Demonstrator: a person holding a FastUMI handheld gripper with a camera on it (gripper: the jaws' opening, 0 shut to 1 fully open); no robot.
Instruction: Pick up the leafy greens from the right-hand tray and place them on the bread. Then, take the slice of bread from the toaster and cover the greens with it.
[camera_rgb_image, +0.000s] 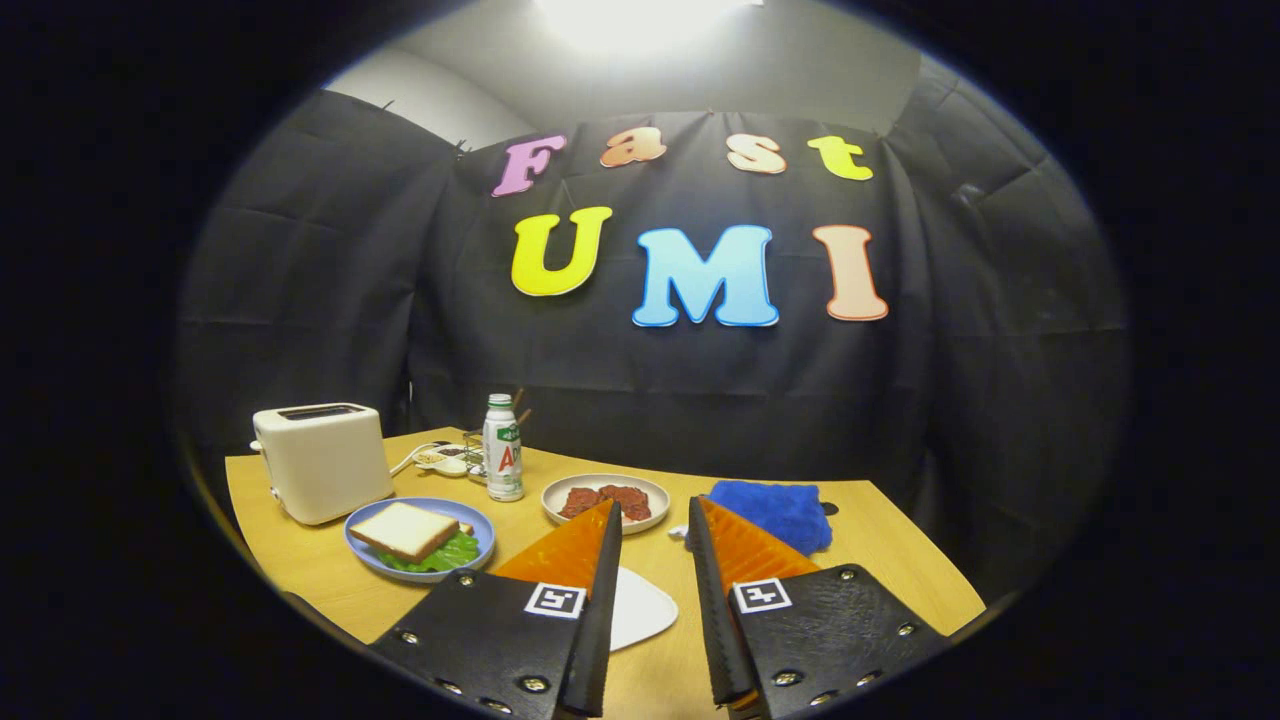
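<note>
A blue plate (365, 555) sits left of my fingers, holding leafy greens (452, 553) with a slice of bread (405, 529) lying on top of them. The cream toaster (322, 460) stands behind the plate at the table's left end, and I cannot tell what is in its slot. My gripper (655, 512) hangs above the table, open, with nothing between its fingers. A white tray (640, 606) lies on the table under and just beside the left finger, its visible part bare.
A small plate of red meat slices (606, 499) lies just beyond the fingertips. A white bottle (502, 448) stands behind it, with a power strip (440, 458) nearby. A blue cloth (775, 512) rests to the right, near the wooden table's (900, 560) far edge.
</note>
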